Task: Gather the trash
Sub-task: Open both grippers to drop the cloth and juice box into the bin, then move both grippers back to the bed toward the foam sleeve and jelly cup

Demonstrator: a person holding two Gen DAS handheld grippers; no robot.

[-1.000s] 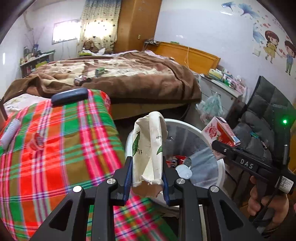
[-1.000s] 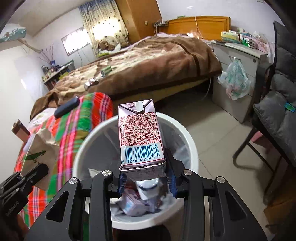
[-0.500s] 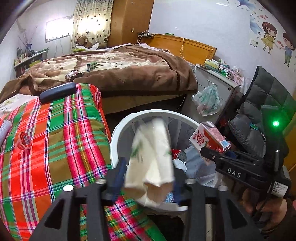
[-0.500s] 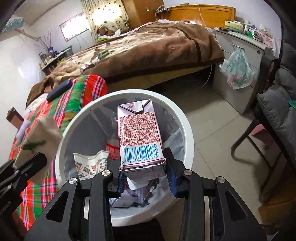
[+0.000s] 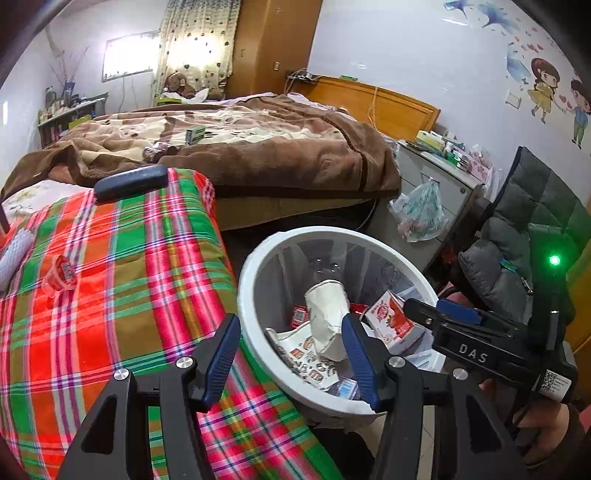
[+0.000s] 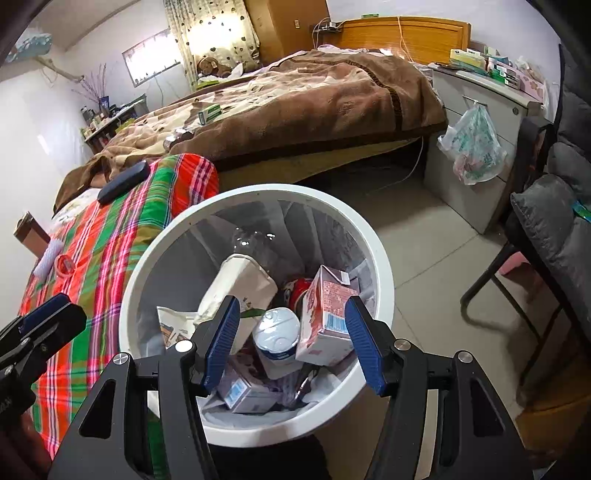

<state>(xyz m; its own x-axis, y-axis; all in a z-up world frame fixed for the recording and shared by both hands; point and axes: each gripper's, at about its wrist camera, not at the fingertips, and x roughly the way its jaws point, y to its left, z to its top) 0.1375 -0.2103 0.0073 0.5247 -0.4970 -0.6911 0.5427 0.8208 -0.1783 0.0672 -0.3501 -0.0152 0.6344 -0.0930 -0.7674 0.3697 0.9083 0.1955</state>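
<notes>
Over the bin (image 6: 384,258), both spread: left gripper (image 5: 291,354), right gripper (image 6: 291,339). Inside, bag (image 6: 240,288) left, carton (image 6: 325,314) right. Left of rim, plaid bedspread (image 5: 110,295); right, bare floor (image 6: 424,243).

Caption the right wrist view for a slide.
Open right gripper above the white trash bin, milk carton and paper bag inside.

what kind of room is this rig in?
Most likely a home bedroom. A bed with a brown blanket fills the back of the room, its wooden headboard against the wall, and cartoon wall stickers suggest a lived-in household. The white trash bin stands on the floor beside a plaid-covered surface.
</notes>
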